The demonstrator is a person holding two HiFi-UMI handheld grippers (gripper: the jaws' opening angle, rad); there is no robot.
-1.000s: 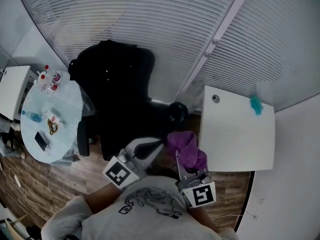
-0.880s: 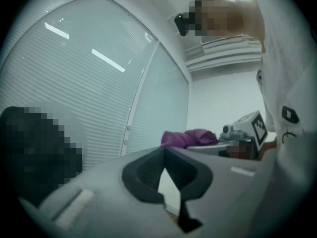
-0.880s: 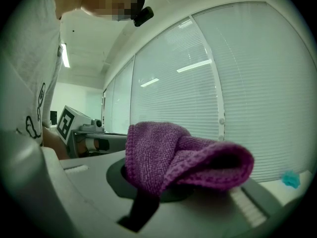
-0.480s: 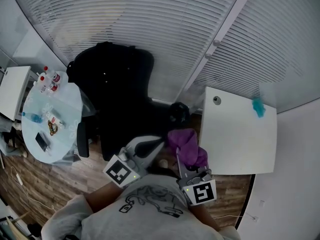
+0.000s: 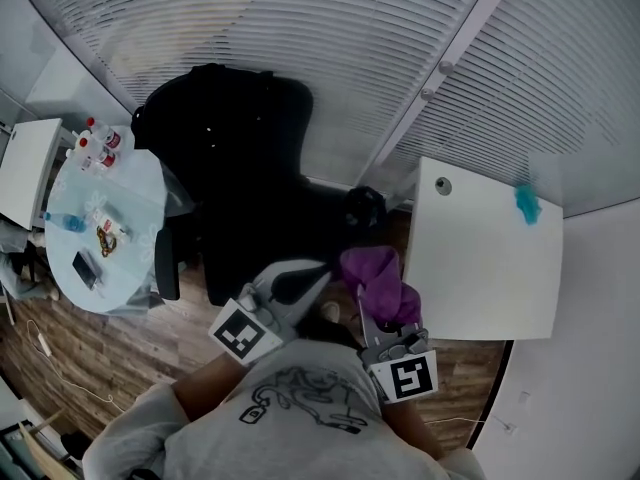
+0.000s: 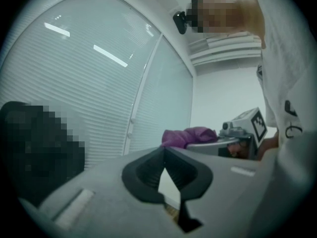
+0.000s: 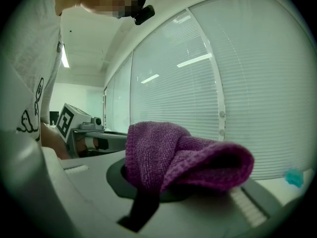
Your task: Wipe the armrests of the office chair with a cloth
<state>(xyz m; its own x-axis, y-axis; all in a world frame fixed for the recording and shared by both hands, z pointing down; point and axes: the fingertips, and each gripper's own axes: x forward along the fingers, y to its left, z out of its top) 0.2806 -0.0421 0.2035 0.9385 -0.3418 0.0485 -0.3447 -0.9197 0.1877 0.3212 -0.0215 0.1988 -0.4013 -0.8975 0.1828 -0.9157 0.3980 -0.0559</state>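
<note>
The black office chair [image 5: 240, 188] stands in front of the blinds, with one armrest [image 5: 167, 266] showing on its left side. Just below the seat, my right gripper [image 5: 368, 286] is shut on a bunched purple cloth [image 5: 380, 280]. In the right gripper view the cloth [image 7: 173, 157] covers the jaws of the right gripper [image 7: 163, 175]. My left gripper [image 5: 320, 272] hovers beside it, close to my body and apart from the chair. In the left gripper view the left gripper [image 6: 164, 149] has its pads meeting at the tips with nothing between them. The cloth [image 6: 190, 135] also shows there.
A white table [image 5: 485, 268] stands at the right with a small teal thing [image 5: 526, 205] at its far corner. A round glass table [image 5: 120, 208] at the left holds bottles and a phone. Blinds [image 5: 330, 58] run behind the chair. The floor [image 5: 120, 353] is wood.
The head view has shifted slightly, so the chair and tables sit a little lower and to the right. Both grippers hold nearly the same pose, the cloth still in the right one.
</note>
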